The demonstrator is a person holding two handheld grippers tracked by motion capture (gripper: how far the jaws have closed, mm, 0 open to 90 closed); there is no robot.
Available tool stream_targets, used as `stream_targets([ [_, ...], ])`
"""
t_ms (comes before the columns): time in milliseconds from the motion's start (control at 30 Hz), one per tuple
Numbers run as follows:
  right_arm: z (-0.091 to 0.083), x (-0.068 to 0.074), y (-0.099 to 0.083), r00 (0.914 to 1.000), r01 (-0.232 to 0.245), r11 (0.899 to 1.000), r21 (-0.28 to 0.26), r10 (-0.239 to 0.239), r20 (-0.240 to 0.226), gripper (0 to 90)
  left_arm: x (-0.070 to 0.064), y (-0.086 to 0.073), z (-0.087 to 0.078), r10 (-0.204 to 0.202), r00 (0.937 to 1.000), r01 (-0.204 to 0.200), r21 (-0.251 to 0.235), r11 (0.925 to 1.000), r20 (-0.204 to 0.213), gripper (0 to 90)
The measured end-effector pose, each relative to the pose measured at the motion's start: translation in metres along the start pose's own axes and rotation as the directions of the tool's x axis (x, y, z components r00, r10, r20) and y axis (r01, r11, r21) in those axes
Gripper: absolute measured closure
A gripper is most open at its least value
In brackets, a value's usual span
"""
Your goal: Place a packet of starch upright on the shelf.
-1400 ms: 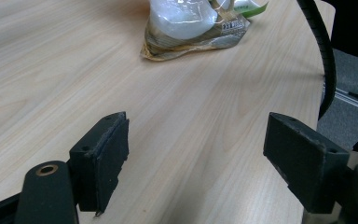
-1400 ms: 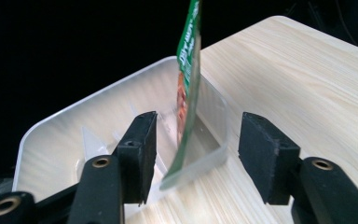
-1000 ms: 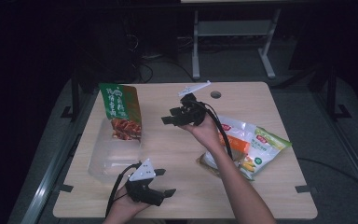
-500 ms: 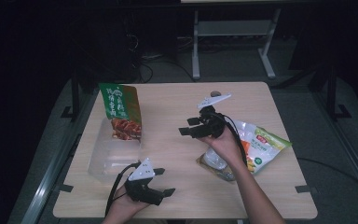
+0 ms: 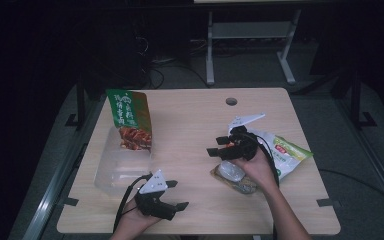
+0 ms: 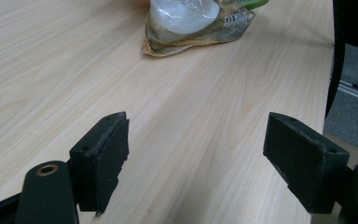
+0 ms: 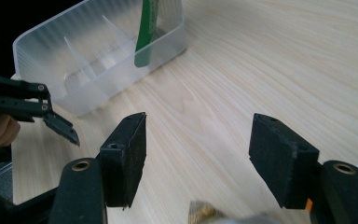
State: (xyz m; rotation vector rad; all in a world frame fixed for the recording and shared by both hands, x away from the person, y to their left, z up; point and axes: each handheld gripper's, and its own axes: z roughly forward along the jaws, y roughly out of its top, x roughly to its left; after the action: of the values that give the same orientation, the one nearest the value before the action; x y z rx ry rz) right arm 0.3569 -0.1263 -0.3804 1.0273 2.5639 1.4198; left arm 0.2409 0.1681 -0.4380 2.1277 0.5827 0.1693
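My right gripper (image 5: 217,145) hovers open over the right half of the table, its jaws pointing left, just above a clear packet with a white lump (image 5: 231,173). In the right gripper view its jaws (image 7: 198,158) stand wide apart with bare wood between them. My left gripper (image 5: 178,195) rests open near the front edge, jaws pointing right. In the left gripper view its jaws (image 6: 196,158) are empty and the same packet (image 6: 191,18) lies ahead. A green and red snack bag (image 5: 129,120) stands in a clear plastic bin (image 5: 111,172) at the left.
A green-edged snack packet (image 5: 291,151) lies right of the right hand. The clear bin (image 7: 88,70) with the green bag (image 7: 147,28) and the left gripper's fingertip (image 7: 63,128) appear in the right gripper view. A cable hole (image 5: 231,101) sits near the table's back edge.
My right gripper has moved right and toward the near side, from the table's middle to above the packets, still open. The left gripper has stayed put.
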Motion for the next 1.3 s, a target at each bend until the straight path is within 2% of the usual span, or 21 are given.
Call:
stream_targets([
  [100, -0.005, -0.002, -0.007, 1.0, 0.0, 1.0, -0.001, 0.0, 0.003, 35.8, 0.0, 0.0, 0.0, -0.009, 1.0, 0.009, -0.008, 0.9999, 0.001, 21.8],
  [133, -0.011, -0.002, -0.011, 0.9999, -0.013, 1.0, -0.001, 0.013, 0.004, 35.4, 0.001, 0.0, -0.001, 0.003, 1.0, -0.003, 0.0, 1.0, -0.002, 21.8],
  [200, -0.012, -0.003, -0.012, 1.0, -0.006, 1.0, -0.005, 0.006, 0.003, 35.4, 0.0, 0.0, -0.001, -0.01, 0.9999, 0.01, -0.011, 0.9999, -0.001, 21.8],
  [367, -0.024, -0.004, -0.021, 0.9999, -0.004, 1.0, -0.016, 0.004, 0.016, 35.4, 0.002, 0.001, -0.001, -0.009, 1.0, 0.009, -0.009, 0.9999, -0.002, 21.8],
  [433, -0.026, -0.003, -0.022, 0.9998, -0.015, 1.0, -0.008, 0.015, 0.016, 35.4, 0.003, 0.001, -0.002, 0.001, 1.0, -0.002, -0.007, 1.0, -0.006, 21.8],
  [667, -0.03, -0.005, -0.035, 0.9995, -0.021, 1.0, 0.007, 0.021, 0.023, 35.3, 0.004, 0.001, -0.003, -0.006, 0.9999, 0.005, -0.011, 0.9999, -0.009, 21.8],
  [967, -0.039, -0.007, -0.059, 0.9984, -0.045, 0.999, 0.016, 0.045, 0.034, 35.2, 0.002, 0.0, -0.002, -0.01, 0.9999, 0.01, -0.011, 0.9999, -0.006, 21.7],
  [1300, -0.052, -0.008, -0.071, 0.997, -0.06, 0.998, 0.015, 0.059, 0.05, 35.3, 0.002, 0.0, -0.004, -0.007, 0.9999, 0.007, -0.013, 0.9999, -0.008, 21.7],
])
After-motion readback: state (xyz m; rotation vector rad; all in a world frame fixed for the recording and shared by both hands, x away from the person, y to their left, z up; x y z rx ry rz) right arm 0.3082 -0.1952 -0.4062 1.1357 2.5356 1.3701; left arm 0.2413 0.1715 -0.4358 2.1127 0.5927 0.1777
